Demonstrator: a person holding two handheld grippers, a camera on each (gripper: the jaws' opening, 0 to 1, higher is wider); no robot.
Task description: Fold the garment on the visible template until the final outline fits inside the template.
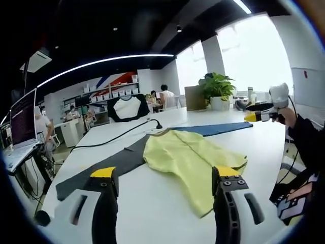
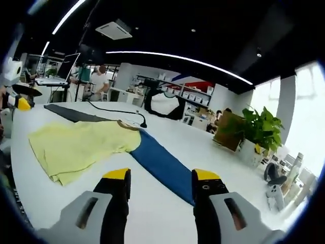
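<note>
Hovering with left gripper (image 1: 165,184) and right gripper (image 2: 157,184) both gaping wide and empty, yellow garment (image 1: 190,156) lying crumpled just ahead across the dark template strip (image 1: 109,165), nearer the left gripper.

Left gripper view: low over the white table (image 1: 167,203), facing the crumpled yellow cloth garment (image 1: 190,157) at 12 o'clock, near. Right gripper view: from the opposite end, garment (image 2: 76,147) at 10 o'clock, farther. Shared: garment, table (image 2: 152,203).

We see the folded yellow cotton shirt (image 2: 76,145) covering the middle of the long dark-grey-and-blue template strip (image 2: 160,165).
</note>
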